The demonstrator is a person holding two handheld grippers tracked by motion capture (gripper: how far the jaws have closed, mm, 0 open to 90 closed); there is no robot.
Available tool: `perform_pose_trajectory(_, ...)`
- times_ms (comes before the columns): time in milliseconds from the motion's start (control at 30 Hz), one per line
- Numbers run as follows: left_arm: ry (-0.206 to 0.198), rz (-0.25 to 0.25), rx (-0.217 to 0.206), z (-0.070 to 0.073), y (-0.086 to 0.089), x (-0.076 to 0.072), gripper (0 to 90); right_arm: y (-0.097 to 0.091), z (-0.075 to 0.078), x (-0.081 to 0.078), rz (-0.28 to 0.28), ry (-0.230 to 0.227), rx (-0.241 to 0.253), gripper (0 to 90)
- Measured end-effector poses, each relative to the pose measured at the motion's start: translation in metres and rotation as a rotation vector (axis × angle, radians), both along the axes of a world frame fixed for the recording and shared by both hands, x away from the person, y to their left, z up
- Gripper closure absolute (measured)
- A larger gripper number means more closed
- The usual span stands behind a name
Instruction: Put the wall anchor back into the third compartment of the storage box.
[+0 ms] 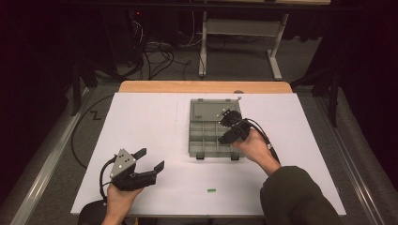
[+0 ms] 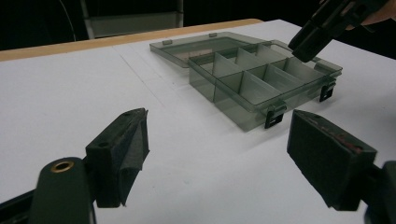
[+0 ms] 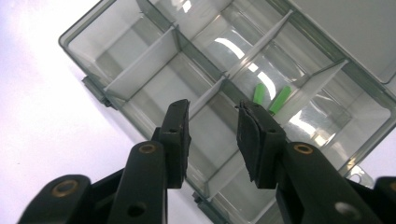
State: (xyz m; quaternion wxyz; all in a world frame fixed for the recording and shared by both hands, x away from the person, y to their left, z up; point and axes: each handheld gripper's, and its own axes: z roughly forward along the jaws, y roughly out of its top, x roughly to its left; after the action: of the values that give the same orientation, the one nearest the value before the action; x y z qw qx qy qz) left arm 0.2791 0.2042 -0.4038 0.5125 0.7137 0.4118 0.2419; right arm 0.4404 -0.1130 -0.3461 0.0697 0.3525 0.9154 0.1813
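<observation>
A smoky grey compartment box (image 1: 190, 140) lies open on the white table, its lid (image 1: 206, 108) flat behind it. My right gripper (image 1: 224, 126) hangs over the box's right side, and in the right gripper view it (image 3: 212, 109) stands open with nothing between the pads. Beyond its jaws, two green pieces (image 3: 259, 93) lie in one compartment of the box (image 3: 74, 35). A third green piece (image 1: 211, 190) rests on the table near the front edge. My left gripper (image 1: 152, 158) sits at the front left, open wide and empty (image 2: 217, 135), facing the box (image 2: 233, 109).
A white sheet (image 1: 141, 122) covers the table, with a wooden edge (image 1: 202, 86) showing at the back. Black latches (image 2: 274, 115) stick out from the box's front wall. Cables and a frame stand on the floor behind.
</observation>
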Motion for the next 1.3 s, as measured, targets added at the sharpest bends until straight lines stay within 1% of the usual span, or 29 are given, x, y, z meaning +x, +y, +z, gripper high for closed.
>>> perform_pose_trajectory(33,-0.002,0.000,0.002,0.000,0.000,0.000,21.0,0.000,0.000,-0.002,0.000,-0.001,0.008,65.5)
perform_pose_trajectory(167,-0.002,0.007,-0.006,0.000,0.000,0.000,21.0,0.000,0.001,-0.009,0.022,-0.001,0.010,64.4)
perform_pose_trajectory(267,-0.001,0.001,0.001,0.000,0.000,0.000,21.0,-0.001,0.002,-0.014,0.033,-0.007,0.023,64.1)
perform_pose_trajectory(300,-0.002,0.002,0.001,0.000,0.000,0.000,21.0,-0.001,0.003,-0.016,0.028,-0.004,0.028,64.1)
perform_pose_trajectory(367,-0.004,0.006,-0.007,0.000,0.000,0.000,21.0,-0.001,0.003,-0.019,0.034,-0.004,0.028,64.0)
perform_pose_trajectory(433,-0.003,0.005,-0.007,0.000,0.000,0.000,21.0,-0.001,0.002,-0.021,0.047,-0.006,0.028,64.1)
perform_pose_trajectory(467,-0.004,0.005,-0.006,0.000,0.000,0.000,21.0,0.000,0.002,-0.023,0.042,-0.002,0.028,64.0)
perform_pose_trajectory(600,-0.004,0.004,-0.005,0.000,0.000,0.000,21.0,0.001,0.002,-0.028,0.056,-0.001,0.033,64.1)
perform_pose_trajectory(767,-0.004,0.004,-0.004,0.000,0.000,0.000,21.1,0.002,-0.001,-0.034,0.067,0.012,0.032,64.0)
perform_pose_trajectory(833,-0.003,0.003,-0.001,0.000,0.000,0.000,21.0,0.002,-0.002,-0.036,0.065,0.012,0.032,64.0)
perform_pose_trajectory(900,-0.002,0.002,0.002,0.000,0.000,0.000,21.1,0.001,-0.003,-0.037,0.080,0.006,0.035,64.1)
perform_pose_trajectory(967,-0.001,0.003,0.001,0.000,-0.001,0.000,21.0,0.000,-0.003,-0.041,0.074,0.008,0.040,64.1)
perform_pose_trajectory(1033,-0.001,0.004,0.001,0.000,-0.001,0.000,21.0,-0.001,-0.004,-0.043,0.084,0.007,0.040,64.1)
perform_pose_trajectory(1300,-0.001,0.006,0.004,-0.001,-0.001,0.001,21.0,-0.002,-0.009,-0.054,0.098,0.021,0.042,64.0)
